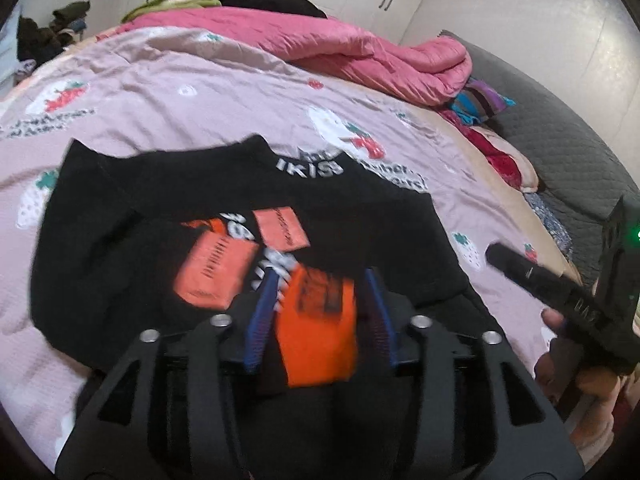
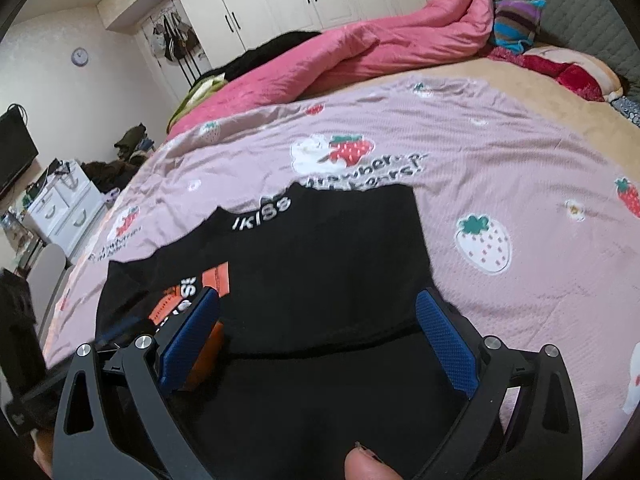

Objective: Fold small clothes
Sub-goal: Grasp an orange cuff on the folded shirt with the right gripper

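Black shirt (image 1: 160, 208) lies spread on the bed's pink sheet (image 2: 500, 152). My left hand-held gripper (image 1: 320, 300) stands parted over its near hem, gripping nothing; my right hand-held gripper (image 2: 320, 320) gapes wide, empty. Next, I judge: pinch the hem, fold upward.

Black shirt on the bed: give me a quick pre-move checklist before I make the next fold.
1. Black shirt lies on the strawberry sheet: ok.
2. Left gripper free of the cloth: ok, jaws parted, pads not pressing the orange print between them.
3. Right gripper free: ok, jaws wide open over the shirt.
4. Fabric smooth: not ok, a fold ridge runs across the near part.
5. Shirt's near hem in view: cannot tell, both grippers hide it.
6. Space for folding: ok, the pink quilt lies well behind the shirt.
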`<state>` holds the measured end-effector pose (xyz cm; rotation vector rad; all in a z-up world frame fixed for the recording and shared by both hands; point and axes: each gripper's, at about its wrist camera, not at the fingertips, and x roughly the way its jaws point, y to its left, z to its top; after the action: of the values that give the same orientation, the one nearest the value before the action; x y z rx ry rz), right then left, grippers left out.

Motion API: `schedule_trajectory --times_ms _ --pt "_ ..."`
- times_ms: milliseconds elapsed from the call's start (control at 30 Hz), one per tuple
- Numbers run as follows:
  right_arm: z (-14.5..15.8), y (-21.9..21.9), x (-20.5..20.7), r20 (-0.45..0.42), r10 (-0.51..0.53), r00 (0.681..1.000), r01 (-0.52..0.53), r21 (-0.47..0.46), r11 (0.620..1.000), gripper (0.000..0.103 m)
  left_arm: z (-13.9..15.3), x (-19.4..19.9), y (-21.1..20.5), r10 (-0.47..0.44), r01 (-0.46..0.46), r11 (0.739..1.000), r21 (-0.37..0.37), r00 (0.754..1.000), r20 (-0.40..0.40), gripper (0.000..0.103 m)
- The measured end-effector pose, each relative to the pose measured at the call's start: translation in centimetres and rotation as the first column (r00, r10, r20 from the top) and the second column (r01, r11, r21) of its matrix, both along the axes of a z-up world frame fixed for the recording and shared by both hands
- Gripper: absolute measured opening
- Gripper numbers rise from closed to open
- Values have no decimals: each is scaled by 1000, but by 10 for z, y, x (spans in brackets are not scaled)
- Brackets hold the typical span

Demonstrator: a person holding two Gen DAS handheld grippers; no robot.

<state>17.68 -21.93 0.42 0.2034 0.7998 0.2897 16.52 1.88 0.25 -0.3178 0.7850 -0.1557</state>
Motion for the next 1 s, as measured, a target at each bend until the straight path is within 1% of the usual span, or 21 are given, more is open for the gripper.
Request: schedule_trajectory --times_ms 33,67,100,133,167,233,267,300,367,500,600,733,767,800,833,867,900,933,967,1000 --pt "-2 4 0 -4 10 1000 -10 -4 1000 97 1 0 3 12 -12 1000 6 1000 2 46" --pt "-4 8 0 -9 22 1000 -22 -11 1000 94 2 0 8 30 -30 999 13 1000 3 51" --pt "-7 13 0 -13 35 999 -36 -19 999 90 3 0 11 45 -45 999 24 999 4 57" --pt "-11 20 0 -20 55 998 -56 -24 998 84 5 1 14 65 -65 997 44 998 5 61" --pt "-14 25 0 -27 75 997 -76 -26 997 83 6 0 19 90 -90 993 70 996 6 70" --pt "-21 41 -2 -36 124 992 -125 -23 992 82 8 0 27 120 -120 988 96 993 10 77" --pt "-24 48 -3 -40 145 989 -146 -22 989 79 10 0 32 141 -141 984 109 990 14 85" --pt "-27 56 -4 -45 169 985 -170 -22 985 77 11 0 37 155 -156 981 117 988 18 90" --pt "-33 70 -6 -49 207 977 -209 -26 978 77 12 0 48 194 -195 973 126 981 20 93" --pt "-40 90 -8 -55 263 963 -265 -13 964 77 9 -1 71 267 -265 958 106 964 -5 94" --pt "-46 101 -5 -70 282 957 -283 0 959 77 8 -1 84 309 -306 946 106 951 -14 94" --pt "-56 120 1 -102 313 944 -316 -16 949 76 11 -5 99 365 -361 925 121 931 -5 94" --pt "-58 124 2 -109 323 940 -325 -8 946 67 11 -6 102 375 -371 921 121 927 -5 94" --pt "-60 126 2 -110 324 940 -326 1 945 62 11 -7 105 382 -379 918 118 924 -7 94" --pt "-61 127 2 -105 323 940 -325 5 946 54 11 -8 109 389 -386 916 111 921 -9 94" --pt "-61 129 1 -98 329 939 -330 11 944 40 11 -8 112 395 -392 914 103 918 -11 94" --pt "-60 131 0 -88 348 933 -346 32 938 31 12 -9 116 403 -400 911 94 915 -13 94" --pt "-59 132 0 -83 356 931 -353 43 934 16 12 -10 120 412 -409 908 88 911 -13 94" --pt "-57 133 -1 -72 357 931 -355 43 934 9 13 -10 122 419 -416 905 86 908 -13 94" --pt "-51 133 -3 -42 364 931 -362 47 931 9 14 -11 126 433 -430 899 83 901 -12 94"
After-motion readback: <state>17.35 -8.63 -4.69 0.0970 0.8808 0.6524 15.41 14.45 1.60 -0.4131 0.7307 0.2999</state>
